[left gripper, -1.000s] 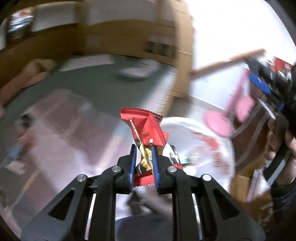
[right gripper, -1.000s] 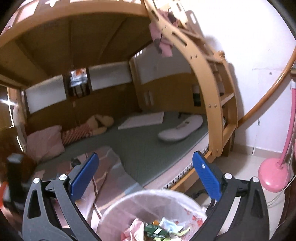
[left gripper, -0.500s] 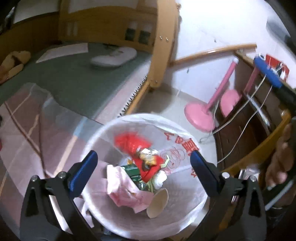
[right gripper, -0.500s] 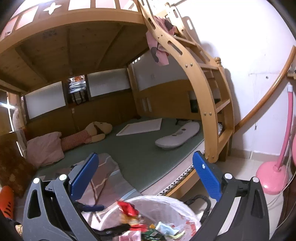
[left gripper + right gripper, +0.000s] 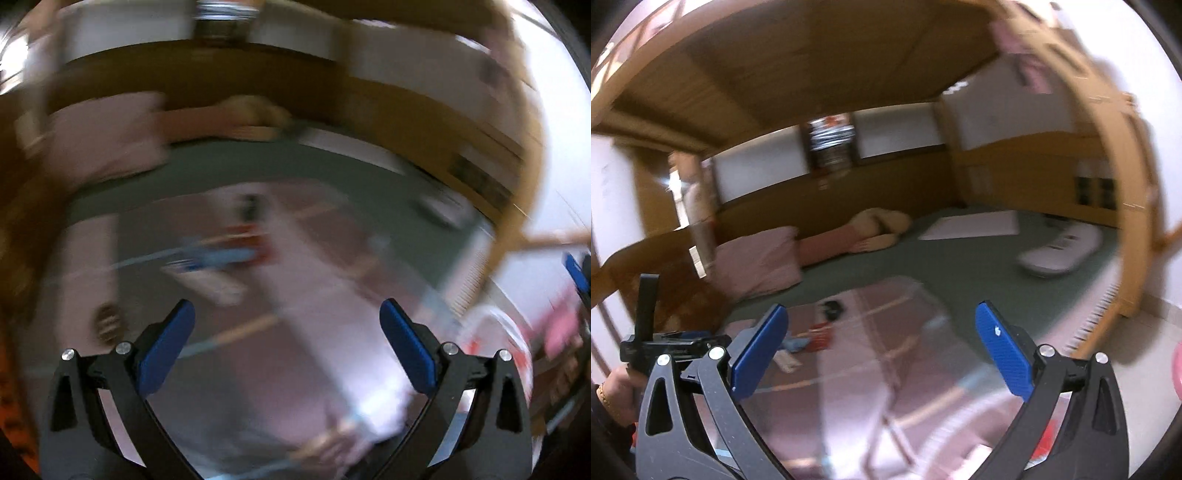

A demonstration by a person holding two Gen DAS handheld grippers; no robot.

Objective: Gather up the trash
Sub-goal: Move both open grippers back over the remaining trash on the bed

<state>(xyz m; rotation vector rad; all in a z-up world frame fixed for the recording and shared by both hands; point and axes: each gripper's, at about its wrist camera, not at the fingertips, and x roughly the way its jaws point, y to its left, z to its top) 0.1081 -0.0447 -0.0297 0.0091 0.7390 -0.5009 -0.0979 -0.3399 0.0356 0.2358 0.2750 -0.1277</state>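
Both tongs are empty. The left gripper (image 5: 286, 339) has its jaws spread wide; the right gripper (image 5: 881, 345) likewise. Remaining litter (image 5: 820, 334), red, blue and white scraps, lies on the pinkish sheet (image 5: 886, 354) ahead of the right gripper, between its fingers and slightly left. Judged step: reaching for the next piece. The next move calls for lowering over one scrap and closing. No writing is legible; the left view is blurred.

Pink pillow (image 5: 757, 262) beside plush toy (image 5: 871, 232) on green mattress (image 5: 979, 273); white paper (image 5: 971, 226) further back.
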